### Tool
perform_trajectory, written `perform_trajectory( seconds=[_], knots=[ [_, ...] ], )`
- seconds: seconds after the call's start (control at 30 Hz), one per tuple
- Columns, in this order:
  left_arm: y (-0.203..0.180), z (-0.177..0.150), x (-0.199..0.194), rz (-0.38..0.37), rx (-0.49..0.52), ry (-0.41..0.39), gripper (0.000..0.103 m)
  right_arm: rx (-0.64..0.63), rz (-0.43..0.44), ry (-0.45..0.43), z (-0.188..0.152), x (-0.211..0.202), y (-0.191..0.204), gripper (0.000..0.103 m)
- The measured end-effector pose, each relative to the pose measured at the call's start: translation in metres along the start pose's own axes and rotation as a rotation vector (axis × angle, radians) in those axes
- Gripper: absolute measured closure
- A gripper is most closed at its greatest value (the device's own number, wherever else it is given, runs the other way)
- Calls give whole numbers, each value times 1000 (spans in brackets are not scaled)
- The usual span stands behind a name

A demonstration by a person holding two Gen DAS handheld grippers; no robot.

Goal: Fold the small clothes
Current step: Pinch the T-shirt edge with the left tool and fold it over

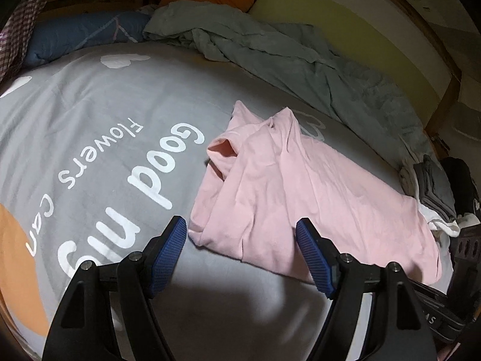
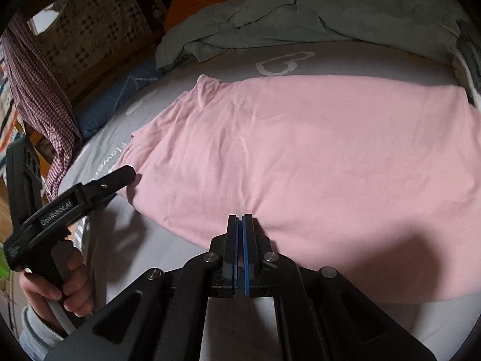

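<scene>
Ahead of left hand-held gripper [image 1: 242,234]: pink garment [image 1: 300,192]

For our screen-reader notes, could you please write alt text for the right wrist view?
A pink garment lies spread on a grey printed bedsheet; the shut right tool is at its near edge. The left tool, held in a hand, reaches its left edge.

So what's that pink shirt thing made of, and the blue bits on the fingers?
The pink folded garment looks like soft, matte cotton knit: it drapes in gentle wrinkles. The blue ribbed pads on the left gripper's fingers look like rubber or soft plastic, judging by their fine grooves.
</scene>
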State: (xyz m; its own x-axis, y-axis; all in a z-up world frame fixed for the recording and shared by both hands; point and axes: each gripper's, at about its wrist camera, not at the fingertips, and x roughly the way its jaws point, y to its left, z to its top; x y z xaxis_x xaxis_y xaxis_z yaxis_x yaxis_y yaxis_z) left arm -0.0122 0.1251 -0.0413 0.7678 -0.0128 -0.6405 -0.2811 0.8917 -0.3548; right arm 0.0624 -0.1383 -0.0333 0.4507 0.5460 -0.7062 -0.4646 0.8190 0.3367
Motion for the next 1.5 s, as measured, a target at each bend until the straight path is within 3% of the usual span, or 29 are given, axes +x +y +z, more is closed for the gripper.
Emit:
perform_trajectory(
  seconds=[0.03, 0.07, 0.1, 0.2, 0.27, 0.37, 0.53, 0.67, 0.8, 0.97, 1.17, 1.27, 1.4, 1.5],
  knots=[
    [0, 0, -1, 22, -3, -17, 46, -2, -3, 4, 1, 0, 0, 102],
    [-2, 1, 0, 52, 5, -38, 72, -8, -8, 5, 1, 0, 1, 102],
    [-4, 4, 3, 61, 18, -42, 91, -14, -13, 2, 0, 0, 2, 102],
    [-20, 9, -4, 8, 78, -79, 93, -25, -26, -4, -1, -1, 4, 102],
    [-40, 11, -18, 9, 173, -141, 94, -23, -25, 0, 0, -2, 4, 102],
    [-66, 15, -37, -39, 238, -194, 94, -10, -15, 6, 0, -4, 2, 101],
    [-112, 19, -51, -140, 309, -222, 94, -15, -50, 4, 0, -21, 7, 101],
    [-148, 13, -44, -202, 356, -203, 94, -16, -93, -24, 0, -43, 3, 101],
    [-176, -6, -33, -253, 398, -158, 94, 70, -147, -50, 4, -74, -22, 101],
    [-208, -37, -7, -289, 448, -61, 94, 119, -307, -180, 14, -129, -60, 101],
    [-223, -73, 23, -279, 488, 57, 94, 238, -293, -206, 16, -154, -100, 101],
    [-221, -81, 20, -275, 507, 59, 93, 246, -284, -190, 15, -153, -103, 101],
    [-205, -83, -14, -304, 534, -4, 73, 219, -265, -176, 14, -146, -100, 101],
    [-183, -87, -42, -252, 538, -98, 59, 193, -247, -173, 14, -139, -93, 97]
  ],
)
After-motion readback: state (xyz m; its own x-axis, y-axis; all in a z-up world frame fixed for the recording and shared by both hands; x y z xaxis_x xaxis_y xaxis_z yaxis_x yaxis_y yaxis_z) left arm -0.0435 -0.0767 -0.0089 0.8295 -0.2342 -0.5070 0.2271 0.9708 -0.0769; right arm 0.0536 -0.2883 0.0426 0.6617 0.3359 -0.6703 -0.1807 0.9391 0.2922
